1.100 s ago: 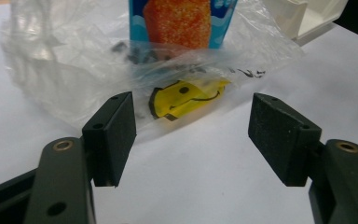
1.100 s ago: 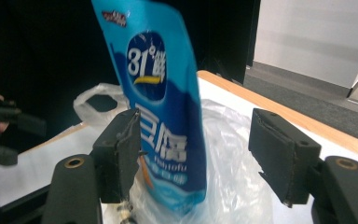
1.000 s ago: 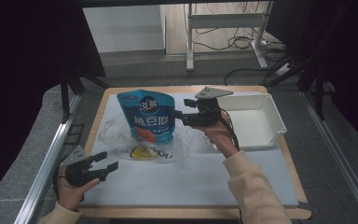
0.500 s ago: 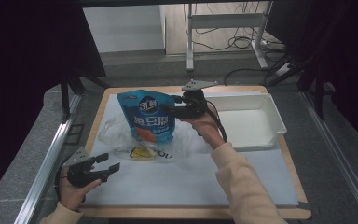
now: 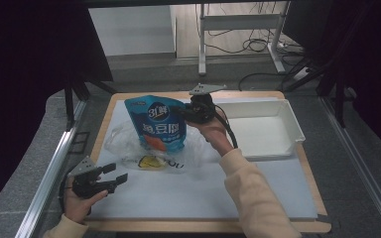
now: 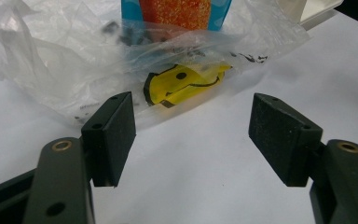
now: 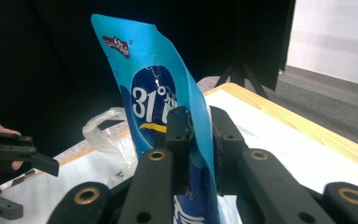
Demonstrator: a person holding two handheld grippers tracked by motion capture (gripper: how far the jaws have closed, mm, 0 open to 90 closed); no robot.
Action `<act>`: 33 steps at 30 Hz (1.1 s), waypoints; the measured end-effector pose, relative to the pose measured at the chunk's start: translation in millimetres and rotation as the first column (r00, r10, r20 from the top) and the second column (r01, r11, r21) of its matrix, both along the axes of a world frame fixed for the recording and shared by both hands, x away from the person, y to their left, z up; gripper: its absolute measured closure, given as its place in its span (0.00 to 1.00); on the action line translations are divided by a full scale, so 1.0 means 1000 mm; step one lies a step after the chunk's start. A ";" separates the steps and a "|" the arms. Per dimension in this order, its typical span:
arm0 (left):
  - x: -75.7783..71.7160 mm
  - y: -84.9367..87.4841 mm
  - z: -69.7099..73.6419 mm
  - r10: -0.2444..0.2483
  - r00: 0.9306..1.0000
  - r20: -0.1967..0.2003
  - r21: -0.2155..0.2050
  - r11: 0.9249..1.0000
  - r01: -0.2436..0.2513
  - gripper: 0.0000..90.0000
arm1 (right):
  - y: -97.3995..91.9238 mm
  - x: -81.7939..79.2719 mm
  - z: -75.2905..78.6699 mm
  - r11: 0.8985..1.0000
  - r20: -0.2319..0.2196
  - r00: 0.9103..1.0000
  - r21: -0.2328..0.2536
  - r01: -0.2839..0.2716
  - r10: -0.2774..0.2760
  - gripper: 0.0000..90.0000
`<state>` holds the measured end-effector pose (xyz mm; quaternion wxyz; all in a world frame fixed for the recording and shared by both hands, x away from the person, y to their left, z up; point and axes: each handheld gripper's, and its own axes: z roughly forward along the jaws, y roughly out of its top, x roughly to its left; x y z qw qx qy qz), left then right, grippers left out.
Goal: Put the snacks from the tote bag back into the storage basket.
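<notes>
The right gripper (image 7: 200,140) has just been closing, and its two black jaws now pinch the right edge of the blue stand-up pouch (image 5: 157,124), the film pressed between the pads; in the high view that gripper (image 5: 184,113) reaches in from the pouch's right side. The left gripper (image 6: 191,135) stands spread wide with nothing between its pads, hovering over bare white mat near the table's front-left corner, where the high view shows it (image 5: 115,174) in the person's left hand. The pouch stands upright toward the back of the table (image 5: 198,225), left of centre, its lower part inside a crumpled clear plastic bag (image 5: 124,144) printed with a yellow smiley face (image 6: 179,84). There are two grippers, one pouch, one plastic bag, one white tray (image 5: 290,124) at the back-right of the table, and one white mat (image 5: 203,188) covering most of the wooden top. A second ago the right gripper was farther right, nearer the tray, with jaws apart; it has since come left onto the pouch's edge. The left gripper, the bag and the tray lie where they lay then.
</notes>
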<state>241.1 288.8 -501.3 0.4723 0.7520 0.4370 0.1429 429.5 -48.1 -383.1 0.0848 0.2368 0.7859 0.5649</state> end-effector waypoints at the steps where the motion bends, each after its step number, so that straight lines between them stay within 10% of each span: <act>1: 0.000 0.000 0.000 0.000 1.000 -0.001 0.000 1.000 0.000 0.36 | 0.000 0.001 0.000 1.000 -0.001 1.000 0.001 -0.006 0.006 0.89; 33: 0.000 -0.002 -0.002 -0.011 1.000 -0.006 0.002 1.000 0.011 0.35 | 0.000 0.007 -0.005 0.993 -0.009 0.997 0.085 -0.079 0.080 0.97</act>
